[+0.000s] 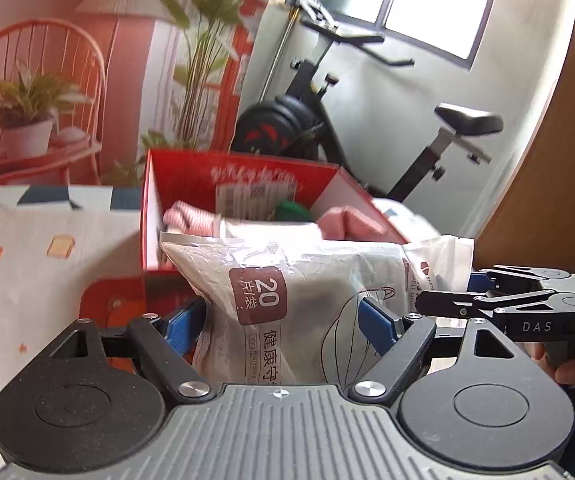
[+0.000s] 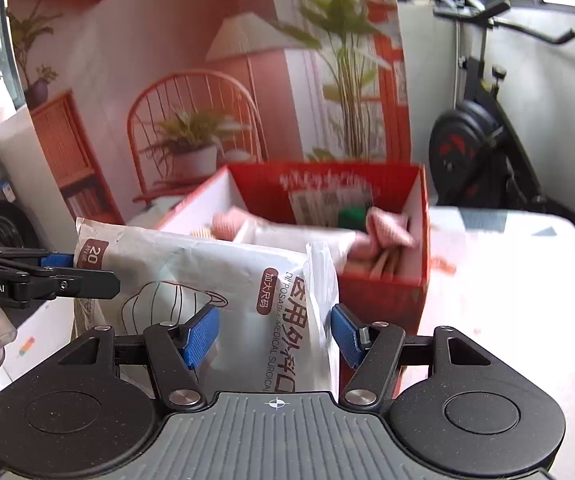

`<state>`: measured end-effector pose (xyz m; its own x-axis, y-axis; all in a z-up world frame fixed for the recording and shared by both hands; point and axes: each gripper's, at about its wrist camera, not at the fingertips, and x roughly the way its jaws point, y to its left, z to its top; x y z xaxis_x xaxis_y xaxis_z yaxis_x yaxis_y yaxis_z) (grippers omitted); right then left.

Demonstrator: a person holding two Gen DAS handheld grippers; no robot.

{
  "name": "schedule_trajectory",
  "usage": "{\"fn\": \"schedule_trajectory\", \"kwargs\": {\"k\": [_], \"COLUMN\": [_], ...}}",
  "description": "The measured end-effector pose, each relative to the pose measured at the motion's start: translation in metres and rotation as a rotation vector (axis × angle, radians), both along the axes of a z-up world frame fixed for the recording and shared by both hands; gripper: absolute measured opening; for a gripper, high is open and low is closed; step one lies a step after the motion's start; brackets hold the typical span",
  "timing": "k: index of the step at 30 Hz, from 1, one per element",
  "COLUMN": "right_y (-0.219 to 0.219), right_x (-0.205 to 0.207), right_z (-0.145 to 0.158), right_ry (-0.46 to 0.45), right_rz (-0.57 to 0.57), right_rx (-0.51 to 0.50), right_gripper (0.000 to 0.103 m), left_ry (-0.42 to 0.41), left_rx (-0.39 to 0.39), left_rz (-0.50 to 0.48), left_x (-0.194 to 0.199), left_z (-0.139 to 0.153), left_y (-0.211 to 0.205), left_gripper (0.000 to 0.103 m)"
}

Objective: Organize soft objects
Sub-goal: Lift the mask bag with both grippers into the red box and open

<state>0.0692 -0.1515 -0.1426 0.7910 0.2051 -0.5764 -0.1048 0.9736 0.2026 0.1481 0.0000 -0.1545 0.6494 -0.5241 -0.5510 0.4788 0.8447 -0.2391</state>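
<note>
You have the crinkly plastic mask packet (image 1: pixel 287 300) pinched at both ends: your left hand-held gripper (image 1: pixel 283 324) spans it wide, your right hand-held gripper (image 2: pixel 275 332) clamps its other end half-open. It hangs just short of the red cardboard box (image 2: pixel 383 292) at twelve o'clock, where soft pink cloths (image 2: pixel 387 228) lie. Next, I judge, carry it over the rim and release both together

The crinkly white plastic pack of masks (image 1: pixel 287 296) lies between the left hand-held gripper (image 1: pixel 283 320) and the right hand-held gripper (image 2: pixel 273 334). At 12 o'clock behind it stands the open red cardboard box (image 2: pixel 383 292) on the counter (image 1: pixel 27 280), folded pink cloths (image 2: pixel 387 226) inside.
</note>
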Motion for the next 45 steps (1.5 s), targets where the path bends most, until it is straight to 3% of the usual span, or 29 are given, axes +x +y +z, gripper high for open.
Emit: {"fn": "schedule_trajectory", "kwargs": {"k": [10,19,30,37,41,45], "right_y": [-0.018,-0.031,-0.031,-0.041,-0.045,-0.046], "right_x": [0.034,0.090,0.110,0.107,0.114,0.124], "right_z": [0.052,0.049,0.001,-0.010,-0.022,-0.037], "right_ry": [-0.133,-0.183,-0.089,-0.039,0.041,0.095], "right_rz": [0.004,-0.019,0.005,-0.024,-0.060,-0.106], "right_rx": [-0.068,-0.114,-0.074,0.021,0.053,0.070], "right_gripper": [0.059,0.057,0.051,0.037,0.019,0.015], "left_ry": [-0.137,-0.129,-0.014,0.045,0.081,0.111], "left_rx": [-0.033,-0.043,-0.023,0.004,0.031,0.055], "left_rz": [0.013,0.055,0.071,0.067,0.084,0.098], "left_x": [0.018,0.073,0.098,0.100,0.108,0.118], "left_z": [0.050,0.044,0.007,-0.004,-0.011,-0.016], "left_y": [-0.019,-0.027,-0.022,-0.019,-0.024,-0.031], "left_gripper": [0.084,0.080,0.078,0.077,0.076,0.074]}}
